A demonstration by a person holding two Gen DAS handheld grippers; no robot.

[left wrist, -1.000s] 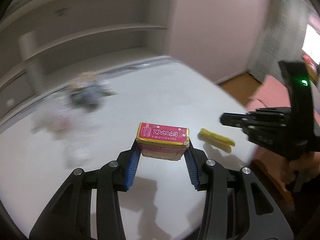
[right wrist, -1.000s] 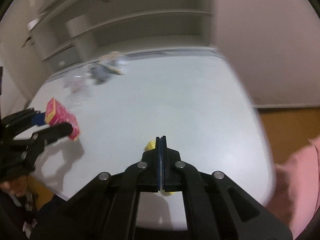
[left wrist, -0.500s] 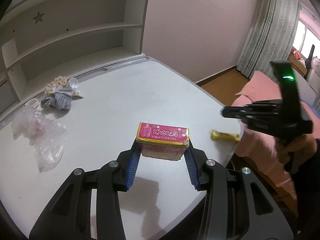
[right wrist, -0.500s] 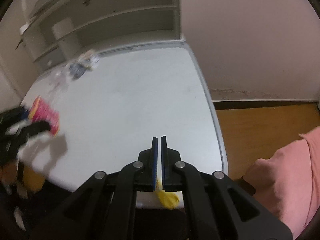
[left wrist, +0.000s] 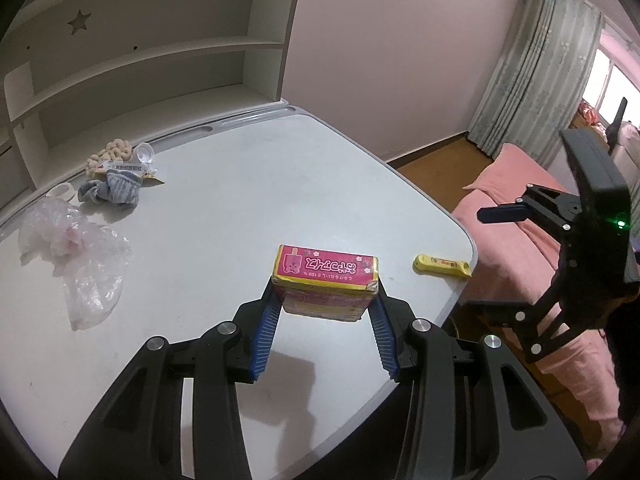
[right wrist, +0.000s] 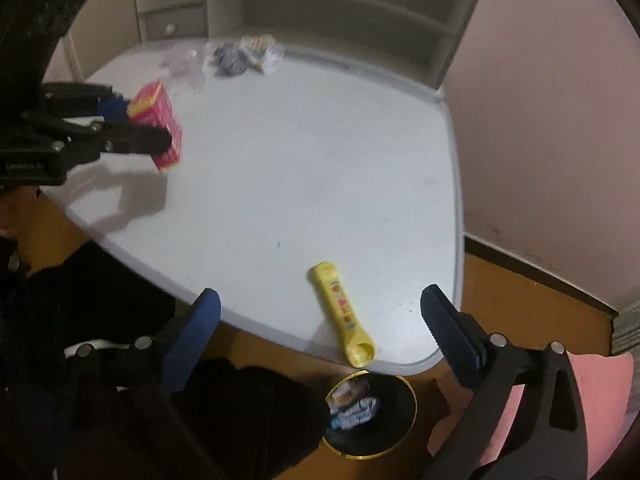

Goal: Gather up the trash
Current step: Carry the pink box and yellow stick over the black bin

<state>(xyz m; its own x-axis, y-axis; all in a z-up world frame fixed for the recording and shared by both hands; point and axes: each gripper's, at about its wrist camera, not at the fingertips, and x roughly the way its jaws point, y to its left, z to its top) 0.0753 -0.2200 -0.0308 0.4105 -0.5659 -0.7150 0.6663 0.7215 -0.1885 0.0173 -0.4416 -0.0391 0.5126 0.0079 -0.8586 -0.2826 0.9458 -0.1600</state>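
A pink carton (left wrist: 325, 280) is held above the white bench (left wrist: 240, 208), pinched between the blue pads of the left gripper (left wrist: 325, 308), and is seen from the right wrist view raised over the bench's left side, its shadow thrown on the surface beneath. A yellow wrapper (right wrist: 342, 314) is left lying near the bench's rounded corner, one end almost at the edge, framed between the widely parted fingers of the right gripper (right wrist: 320, 316), by which nothing is held. Directly below that corner, a black bin with a gold rim (right wrist: 408, 420) is set on the wooden floor, crumpled paper visible inside. At the far side of the bench, a crumpled plastic bag (left wrist: 72, 256), a grey sock (left wrist: 112, 192) and a snack packet (left wrist: 120, 166) are gathered beside empty white shelves (left wrist: 140, 60)
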